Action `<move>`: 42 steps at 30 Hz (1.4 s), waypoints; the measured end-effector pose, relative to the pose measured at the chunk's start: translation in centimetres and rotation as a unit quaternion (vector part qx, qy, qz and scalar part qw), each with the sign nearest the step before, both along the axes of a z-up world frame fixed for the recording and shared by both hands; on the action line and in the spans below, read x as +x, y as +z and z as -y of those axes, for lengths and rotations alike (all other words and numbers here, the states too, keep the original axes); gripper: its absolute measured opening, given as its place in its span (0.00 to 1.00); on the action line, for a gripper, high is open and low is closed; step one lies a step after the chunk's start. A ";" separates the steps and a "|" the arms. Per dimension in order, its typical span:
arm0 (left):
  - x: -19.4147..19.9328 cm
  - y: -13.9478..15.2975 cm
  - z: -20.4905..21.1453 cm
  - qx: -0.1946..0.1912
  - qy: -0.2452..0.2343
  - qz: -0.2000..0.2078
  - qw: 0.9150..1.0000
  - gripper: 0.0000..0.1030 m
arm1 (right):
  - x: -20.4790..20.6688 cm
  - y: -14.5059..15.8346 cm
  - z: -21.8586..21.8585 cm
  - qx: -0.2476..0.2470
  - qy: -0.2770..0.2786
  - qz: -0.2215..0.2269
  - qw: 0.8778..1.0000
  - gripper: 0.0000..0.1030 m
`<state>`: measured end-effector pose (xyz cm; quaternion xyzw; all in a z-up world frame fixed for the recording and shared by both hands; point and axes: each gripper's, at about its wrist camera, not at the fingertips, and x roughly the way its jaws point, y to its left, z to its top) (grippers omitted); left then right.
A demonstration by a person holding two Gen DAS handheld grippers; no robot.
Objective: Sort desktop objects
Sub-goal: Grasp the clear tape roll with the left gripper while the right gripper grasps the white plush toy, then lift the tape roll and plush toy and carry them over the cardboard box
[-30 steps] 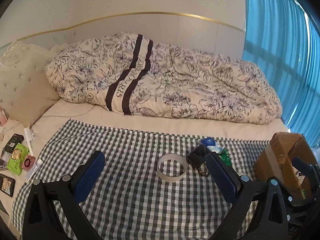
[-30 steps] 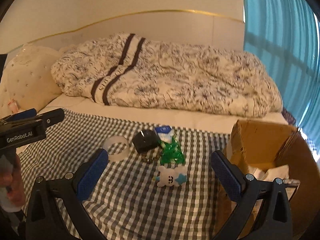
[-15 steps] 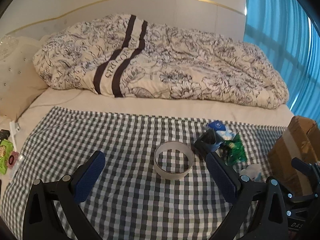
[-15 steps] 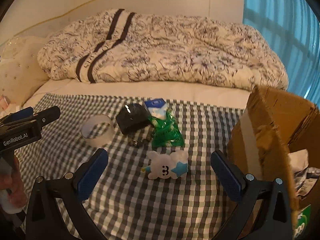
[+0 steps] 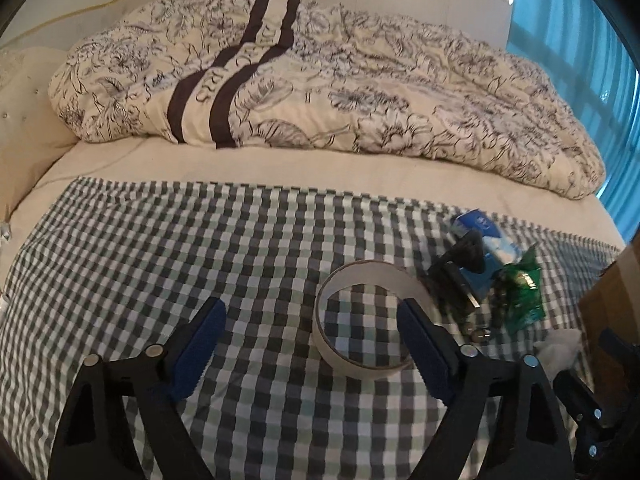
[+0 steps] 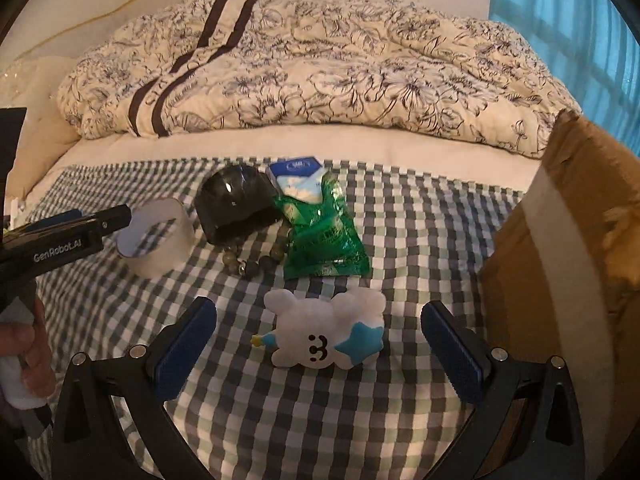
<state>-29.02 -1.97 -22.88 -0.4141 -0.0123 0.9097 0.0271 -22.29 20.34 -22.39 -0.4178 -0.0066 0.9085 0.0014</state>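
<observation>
On the checked cloth (image 5: 168, 264) lies a white tape roll (image 5: 370, 269). My left gripper (image 5: 312, 340) hangs open just in front of it, and its right finger overlaps the roll's right side. Right of the roll are a black case (image 5: 460, 268), a blue tissue pack (image 5: 480, 230) and a green packet (image 5: 520, 296). In the right wrist view a white plush toy (image 6: 320, 320) with a blue star lies between the open fingers of my right gripper (image 6: 320, 348). Beyond it sit the green packet (image 6: 324, 236), a bead bracelet (image 6: 252, 266), the black case (image 6: 236, 204) and the tape roll (image 6: 160, 256).
An open cardboard box (image 6: 568, 240) stands at the right edge of the cloth. A flowered duvet (image 5: 320, 80) is heaped on the bed behind. A hand (image 6: 24, 352) holds the left gripper (image 6: 68, 240) at the left of the right wrist view.
Both grippers have moved forward and lower over the cloth. The tape roll now sits close to the left fingers and the plush toy between the right fingers. Both stay open.
</observation>
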 end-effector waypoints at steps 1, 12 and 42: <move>-0.2 -0.4 0.0 0.001 0.001 0.003 1.000 0.83 | -0.1 -0.3 0.1 0.002 0.002 0.001 1.000 1.00; -2.0 -3.8 -0.4 0.003 -0.004 0.039 0.999 0.27 | -1.3 -2.8 0.0 0.001 0.003 0.018 1.000 0.97; 9.1 8.4 3.4 0.011 0.023 -0.041 0.999 0.09 | 5.9 6.3 4.8 -0.005 0.058 -0.032 0.998 0.79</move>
